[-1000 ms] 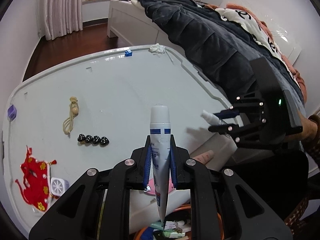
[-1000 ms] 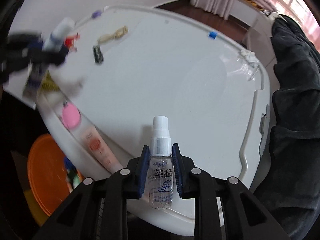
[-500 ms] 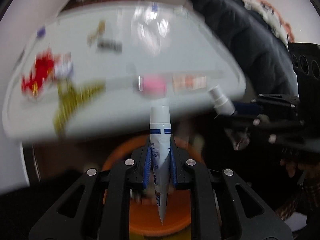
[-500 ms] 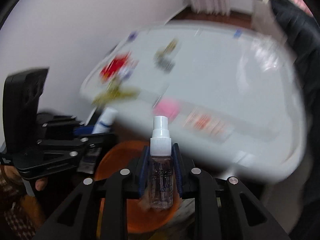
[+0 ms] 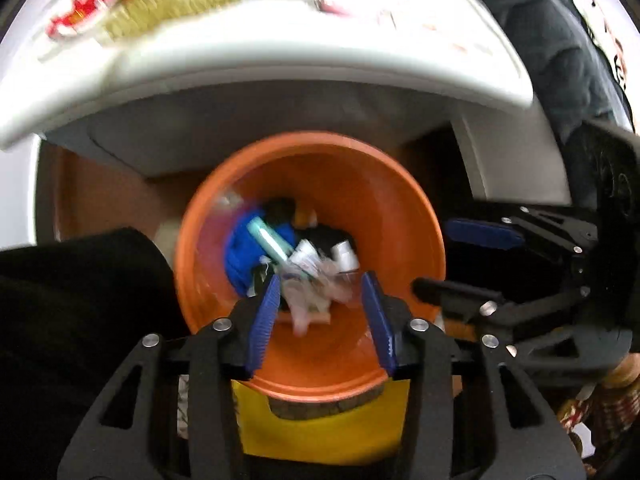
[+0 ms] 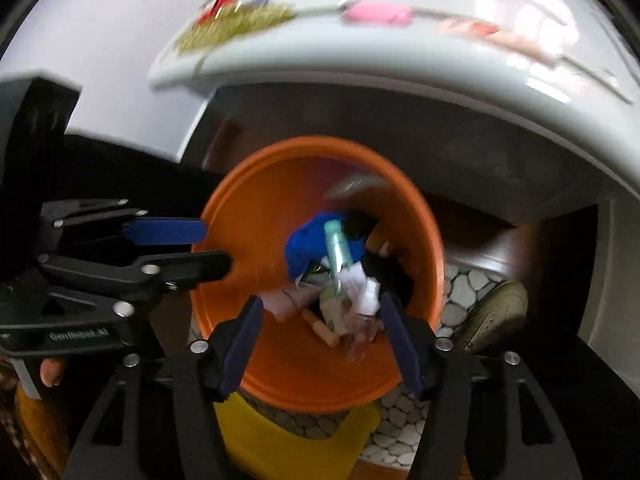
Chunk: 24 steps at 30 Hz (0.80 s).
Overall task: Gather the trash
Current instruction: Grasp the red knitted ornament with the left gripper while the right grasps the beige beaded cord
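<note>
The bin [image 5: 400, 216] was orange, its trash [image 6: 344, 280] blue, teal and white (some blurred); the table [image 6: 400, 76] white; the mat [image 6: 460, 292] pebble-patterned; the gripper pads [image 5: 262, 320] blue.

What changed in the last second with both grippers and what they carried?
Both swung from the table to over the orange bin. The left gripper let go of its tube, the right gripper its spray bottle; both jaws are opening, empty. Table clutter stayed.

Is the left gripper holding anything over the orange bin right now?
No. In the left wrist view the left gripper has nothing between its opening jaws, only the trash lying down in the orange bin.
</note>
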Each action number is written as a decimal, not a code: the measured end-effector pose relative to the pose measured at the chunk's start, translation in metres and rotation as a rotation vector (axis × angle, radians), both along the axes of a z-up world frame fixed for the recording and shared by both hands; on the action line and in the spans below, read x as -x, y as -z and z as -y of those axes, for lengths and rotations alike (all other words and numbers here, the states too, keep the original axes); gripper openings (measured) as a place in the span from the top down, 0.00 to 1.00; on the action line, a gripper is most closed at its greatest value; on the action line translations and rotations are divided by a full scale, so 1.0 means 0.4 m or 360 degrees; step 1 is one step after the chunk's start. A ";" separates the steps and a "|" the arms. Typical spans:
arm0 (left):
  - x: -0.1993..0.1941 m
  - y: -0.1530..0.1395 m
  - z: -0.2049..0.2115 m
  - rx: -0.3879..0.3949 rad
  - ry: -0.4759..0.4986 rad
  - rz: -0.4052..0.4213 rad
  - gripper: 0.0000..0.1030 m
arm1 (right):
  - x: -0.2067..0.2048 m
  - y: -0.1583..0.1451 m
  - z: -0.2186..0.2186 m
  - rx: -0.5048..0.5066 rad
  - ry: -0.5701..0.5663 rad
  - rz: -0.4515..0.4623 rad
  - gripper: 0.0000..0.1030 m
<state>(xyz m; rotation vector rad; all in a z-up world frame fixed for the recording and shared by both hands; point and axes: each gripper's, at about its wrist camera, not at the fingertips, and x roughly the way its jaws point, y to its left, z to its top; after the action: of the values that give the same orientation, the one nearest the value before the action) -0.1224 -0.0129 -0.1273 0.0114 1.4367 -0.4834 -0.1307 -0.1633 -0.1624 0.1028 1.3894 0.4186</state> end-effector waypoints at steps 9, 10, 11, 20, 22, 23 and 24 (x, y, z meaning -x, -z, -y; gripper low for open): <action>-0.069 -0.145 -0.076 -0.0121 -0.0192 0.0492 0.57 | -0.055 -0.105 0.058 0.0000 0.0134 0.0259 0.31; -0.082 -0.168 -0.078 -0.0154 -0.0213 0.0549 0.57 | -0.061 -0.118 0.060 0.0011 0.0142 0.0306 0.31; -0.097 -0.191 -0.078 -0.0179 -0.0240 0.0601 0.57 | -0.070 -0.140 0.063 0.0021 0.0145 0.0361 0.31; -0.195 -0.311 -0.050 -0.0259 -0.0375 0.0869 0.48 | -0.208 -0.329 0.095 -0.0072 0.0309 0.0718 0.22; -0.203 -0.316 -0.047 -0.0269 -0.0385 0.0881 0.47 | -0.225 -0.337 0.097 -0.0088 0.0317 0.0744 0.21; -0.208 -0.315 -0.048 -0.0277 -0.0388 0.0885 0.47 | -0.229 -0.337 0.094 -0.0092 0.0320 0.0750 0.21; -0.212 -0.316 -0.048 -0.0289 -0.0391 0.0888 0.47 | -0.236 -0.333 0.091 -0.0098 0.0321 0.0750 0.20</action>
<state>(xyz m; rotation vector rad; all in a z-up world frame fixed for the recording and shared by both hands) -0.0376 0.0065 -0.0008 0.1062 0.9117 -0.1266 -0.0364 -0.1997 -0.0293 0.1807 0.8927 0.2929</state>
